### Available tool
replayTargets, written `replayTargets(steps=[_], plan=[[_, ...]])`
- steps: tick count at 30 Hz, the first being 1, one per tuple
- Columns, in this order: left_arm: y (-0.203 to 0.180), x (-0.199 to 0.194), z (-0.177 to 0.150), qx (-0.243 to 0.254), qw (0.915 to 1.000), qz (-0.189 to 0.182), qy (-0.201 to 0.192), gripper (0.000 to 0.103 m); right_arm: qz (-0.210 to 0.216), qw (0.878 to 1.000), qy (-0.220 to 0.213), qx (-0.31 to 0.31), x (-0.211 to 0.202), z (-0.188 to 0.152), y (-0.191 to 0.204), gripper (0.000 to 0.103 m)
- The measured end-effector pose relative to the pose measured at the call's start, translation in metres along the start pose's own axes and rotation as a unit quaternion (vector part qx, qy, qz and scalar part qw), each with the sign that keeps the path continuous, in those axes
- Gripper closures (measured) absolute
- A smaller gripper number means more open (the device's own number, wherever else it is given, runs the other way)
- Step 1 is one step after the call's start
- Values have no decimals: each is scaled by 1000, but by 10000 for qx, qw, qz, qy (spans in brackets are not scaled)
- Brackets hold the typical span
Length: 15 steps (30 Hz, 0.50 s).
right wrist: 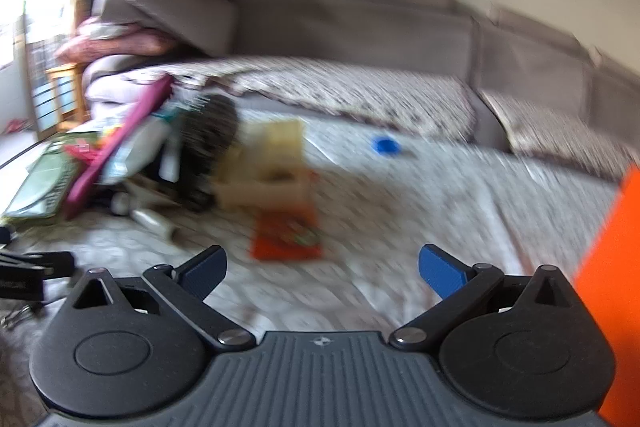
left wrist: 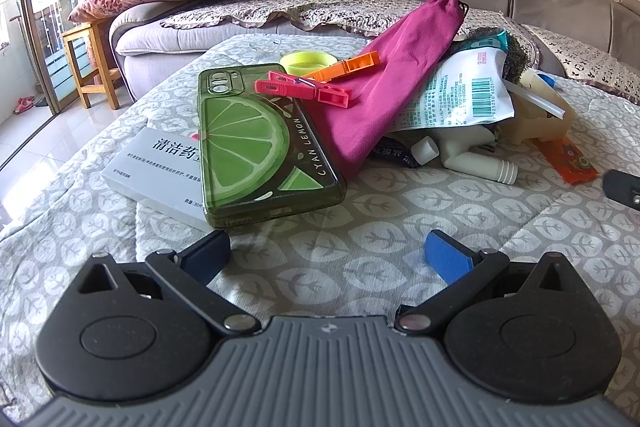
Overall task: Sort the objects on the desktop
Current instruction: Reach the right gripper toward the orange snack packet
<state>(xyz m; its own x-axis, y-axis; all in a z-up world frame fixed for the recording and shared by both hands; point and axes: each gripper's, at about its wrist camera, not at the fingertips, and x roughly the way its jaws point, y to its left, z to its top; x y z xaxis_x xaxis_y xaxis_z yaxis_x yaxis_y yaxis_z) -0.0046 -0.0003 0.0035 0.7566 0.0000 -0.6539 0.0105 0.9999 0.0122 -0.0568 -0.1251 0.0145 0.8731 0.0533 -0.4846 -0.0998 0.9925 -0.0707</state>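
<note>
Left tool [left wrist: 327,254] spread wide, empty. Lime phone case [left wrist: 256,143] dead ahead, centre-left of frame, long axis running away, slightly leftward. Right tool [right wrist: 322,268] also spread, empty, pile off upper left; left nearer.

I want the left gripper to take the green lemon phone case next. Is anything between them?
Nothing visible does: the left gripper is open, with only bare quilt between it and the phone case. A pink clothespin rests on the case's far end.
</note>
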Motion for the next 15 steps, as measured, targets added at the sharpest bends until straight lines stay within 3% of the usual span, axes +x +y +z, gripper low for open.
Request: replayTargets(steps=[5, 9, 15], plan=[[1, -5, -1, -68, 9998, 124, -115, 0, 203, 9992, 49, -353, 19, 3, 11, 0], [7, -10, -1, -216, 9992, 216, -246, 0, 253, 9993, 215, -188, 27, 10, 7, 0], [4, -24, 1, 74, 9954, 390, -869, 0, 401, 9979, 501, -54, 38, 9, 11, 5]])
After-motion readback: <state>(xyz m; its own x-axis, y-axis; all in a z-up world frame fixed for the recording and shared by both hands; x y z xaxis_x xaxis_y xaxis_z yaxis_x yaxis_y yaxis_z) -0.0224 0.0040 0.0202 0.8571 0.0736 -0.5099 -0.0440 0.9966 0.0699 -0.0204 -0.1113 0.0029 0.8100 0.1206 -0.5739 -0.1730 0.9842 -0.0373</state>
